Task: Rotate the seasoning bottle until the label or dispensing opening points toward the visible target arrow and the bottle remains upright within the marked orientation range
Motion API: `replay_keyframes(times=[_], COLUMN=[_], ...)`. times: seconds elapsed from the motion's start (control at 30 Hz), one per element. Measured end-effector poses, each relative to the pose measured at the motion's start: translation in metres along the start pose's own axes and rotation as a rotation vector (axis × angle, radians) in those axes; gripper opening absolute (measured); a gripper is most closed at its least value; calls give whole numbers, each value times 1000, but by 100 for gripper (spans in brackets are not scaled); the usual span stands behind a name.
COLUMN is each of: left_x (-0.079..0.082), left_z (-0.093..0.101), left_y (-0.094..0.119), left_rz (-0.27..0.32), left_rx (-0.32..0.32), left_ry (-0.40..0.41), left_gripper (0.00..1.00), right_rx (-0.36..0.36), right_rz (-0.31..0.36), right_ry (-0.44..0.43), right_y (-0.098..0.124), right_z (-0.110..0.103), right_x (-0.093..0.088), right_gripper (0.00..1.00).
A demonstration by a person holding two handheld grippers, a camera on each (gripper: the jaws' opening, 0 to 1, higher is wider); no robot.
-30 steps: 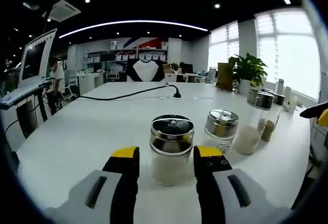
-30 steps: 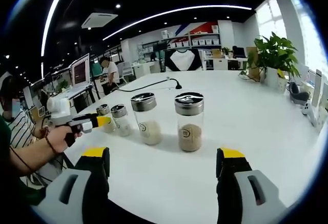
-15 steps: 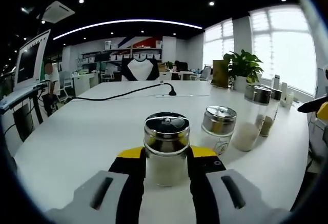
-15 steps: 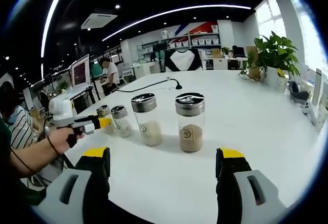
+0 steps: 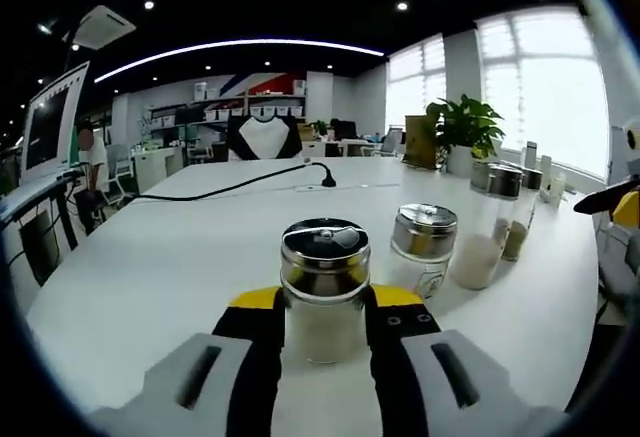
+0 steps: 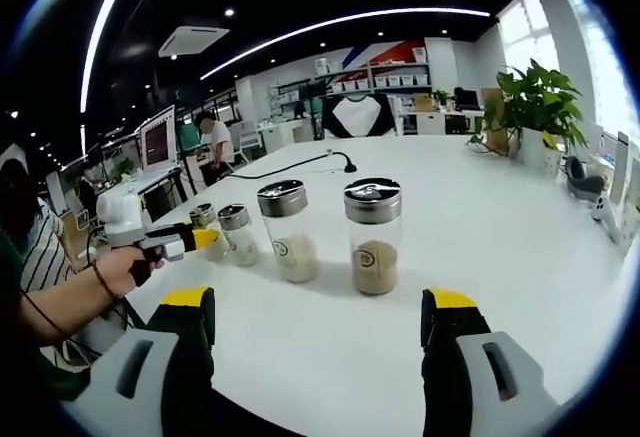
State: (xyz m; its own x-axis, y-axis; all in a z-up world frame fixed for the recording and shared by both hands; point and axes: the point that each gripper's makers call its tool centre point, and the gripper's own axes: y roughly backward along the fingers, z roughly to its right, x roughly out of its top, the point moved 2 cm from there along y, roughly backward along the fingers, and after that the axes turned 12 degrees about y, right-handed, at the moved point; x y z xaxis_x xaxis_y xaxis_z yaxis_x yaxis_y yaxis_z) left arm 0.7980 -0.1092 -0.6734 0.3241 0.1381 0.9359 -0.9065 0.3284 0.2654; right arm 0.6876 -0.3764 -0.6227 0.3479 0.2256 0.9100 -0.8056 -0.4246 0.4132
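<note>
Left gripper [image 5: 323, 307]: the fingers [image 5: 258, 342] are closed onto the seasoning bottle [image 5: 323, 287], one black, yellow-tipped finger pressed against each side of the glass body. The bottle stands upright on the white surface [image 5: 160, 257], in the near centre of the left gripper view. It has a shiny metal lid and holds a pale, whitish filling. No target arrow can be made out on the surface.

To the right of the held bottle, a second jar [image 5: 424, 247] with a metal lid stands just beside it, not touching. Farther right, a taller jar [image 5: 482, 247] with pale contents stands with more bottles behind it. A black cable [image 5: 235, 185] crosses the far part of the surface. A potted plant [image 5: 462, 132] stands at the far right, near the windows.

Right gripper [image 6: 315, 327]: the fingers [image 6: 190, 332] are spread wide apart and hold nothing, well short of the jars. In the right gripper view four jars stand in a row, the nearest being a jar of tan granules [image 6: 373, 237], then a jar of white filling [image 6: 288, 230]. At the far left end of the row, a hand [image 6: 120, 269] holds the left gripper against the last bottle.
</note>
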Motion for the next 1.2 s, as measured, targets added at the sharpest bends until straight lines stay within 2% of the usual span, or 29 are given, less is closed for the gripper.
replay_keyframes(times=[0.47, 0.73, 1.2], left_x=[1, 0, 0], left_z=[-3, 2, 4], left_y=[0, 2, 2], left_rz=[-15, -26, -68], left_rx=[-99, -190, -392], left_ry=[-31, -57, -108], left_gripper=[33, 33, 33], right_rx=[0, -3, 2], right_rz=[3, 5, 1], right_ry=[0, -2, -3], right_y=[0, 0, 0], right_z=[0, 2, 1], right_x=[2, 1, 0], right_gripper=[86, 86, 86])
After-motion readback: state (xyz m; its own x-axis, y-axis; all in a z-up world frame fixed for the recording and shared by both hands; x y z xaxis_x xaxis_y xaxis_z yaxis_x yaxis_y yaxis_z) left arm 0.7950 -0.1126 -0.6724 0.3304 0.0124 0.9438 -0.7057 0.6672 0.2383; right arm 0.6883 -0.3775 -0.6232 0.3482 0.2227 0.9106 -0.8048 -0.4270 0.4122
